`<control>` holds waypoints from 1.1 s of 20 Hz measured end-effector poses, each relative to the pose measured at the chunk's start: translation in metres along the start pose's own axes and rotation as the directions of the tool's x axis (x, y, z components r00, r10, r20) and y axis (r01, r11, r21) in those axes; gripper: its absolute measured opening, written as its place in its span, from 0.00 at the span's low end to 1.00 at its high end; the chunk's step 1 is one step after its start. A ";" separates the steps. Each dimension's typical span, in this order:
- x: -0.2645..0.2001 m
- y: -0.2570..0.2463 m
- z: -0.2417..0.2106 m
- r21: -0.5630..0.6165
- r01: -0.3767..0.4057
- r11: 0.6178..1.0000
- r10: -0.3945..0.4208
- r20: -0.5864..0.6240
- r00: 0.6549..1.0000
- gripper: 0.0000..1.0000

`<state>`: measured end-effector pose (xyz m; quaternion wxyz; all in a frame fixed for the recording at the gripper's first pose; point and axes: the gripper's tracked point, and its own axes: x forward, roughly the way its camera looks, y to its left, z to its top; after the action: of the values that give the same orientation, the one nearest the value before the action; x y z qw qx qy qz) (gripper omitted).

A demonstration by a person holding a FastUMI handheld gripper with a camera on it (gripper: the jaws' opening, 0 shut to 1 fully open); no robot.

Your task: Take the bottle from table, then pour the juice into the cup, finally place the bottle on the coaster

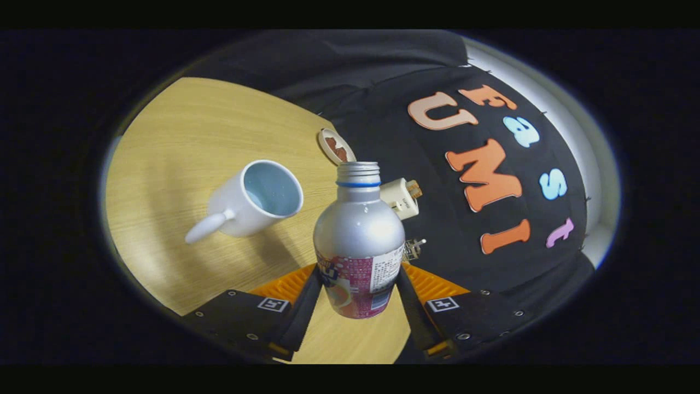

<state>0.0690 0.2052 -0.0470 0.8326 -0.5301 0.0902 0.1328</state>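
Note:
A silver bottle (358, 235) with a pink label, a blue neck ring and an open threaded mouth stands between the two fingers of my gripper (356, 295), which is shut on its lower body. The bottle is held above the wooden table (180, 137). Left of the bottle and a little beyond the fingers is a white cup (257, 200) with a pale blue inside; its handle points toward me and to the left. A round coaster (334, 146) with a brown pattern lies beyond the bottle's mouth, near the table's far edge.
A small cream-coloured device (402, 198) with a brass tip sits just right of the bottle's shoulder, at the table's edge. A small metal part (414, 249) shows below it. The black cloth wall rises behind the table on the right.

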 end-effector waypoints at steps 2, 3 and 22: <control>-0.001 0.002 -0.007 0.107 -0.016 0.994 0.015 0.007 1.000 0.77; -0.002 0.004 -0.012 0.162 -0.027 0.986 0.025 0.012 1.000 0.77; 0.015 -0.011 -0.048 0.769 -0.204 0.606 0.125 0.161 0.979 0.77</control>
<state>0.0863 0.1593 -0.0627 0.9672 -0.0985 0.1495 0.1801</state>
